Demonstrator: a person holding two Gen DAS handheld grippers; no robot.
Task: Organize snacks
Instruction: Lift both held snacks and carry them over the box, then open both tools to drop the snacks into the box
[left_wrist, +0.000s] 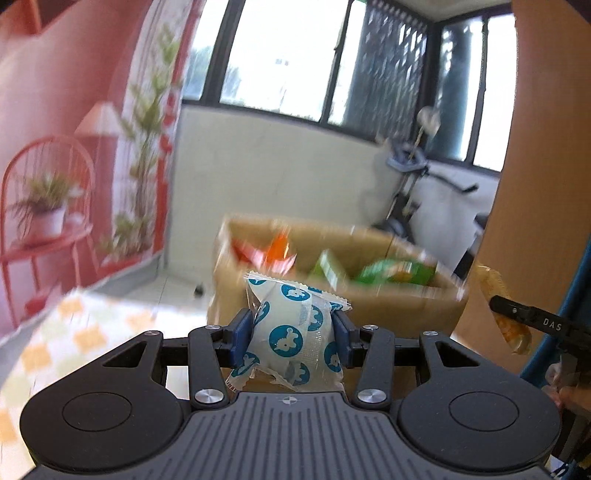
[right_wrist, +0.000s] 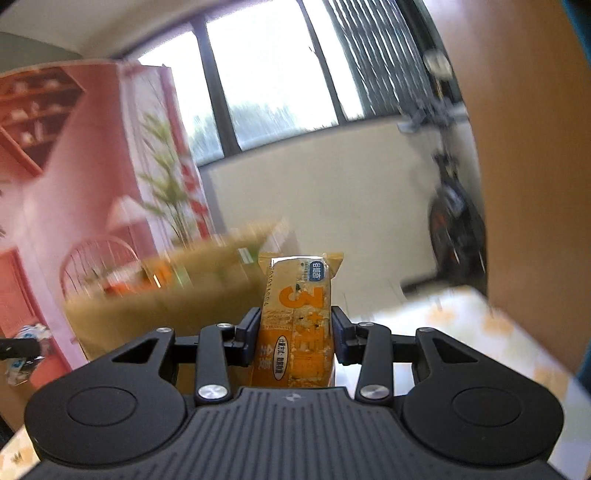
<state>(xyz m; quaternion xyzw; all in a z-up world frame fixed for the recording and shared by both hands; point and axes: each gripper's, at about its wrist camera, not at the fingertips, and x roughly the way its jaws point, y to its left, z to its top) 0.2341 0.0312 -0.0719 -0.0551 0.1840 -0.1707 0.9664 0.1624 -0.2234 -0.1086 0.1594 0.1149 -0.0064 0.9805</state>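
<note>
A white snack packet with blue round prints sits between the blue pads of my left gripper, which is shut on it and held in the air. My right gripper is shut on an orange wrapped cracker bar standing upright between its pads. In the left wrist view that gripper's finger and the orange bar show at the right edge. Ahead of both stands an open cardboard box holding orange packets and green packets; the right wrist view has the box blurred at left.
A table with an orange and white checked cloth lies below, also the cloth at right. A pink printed backdrop stands at left, a wooden panel at right, and an exercise bike by the window wall.
</note>
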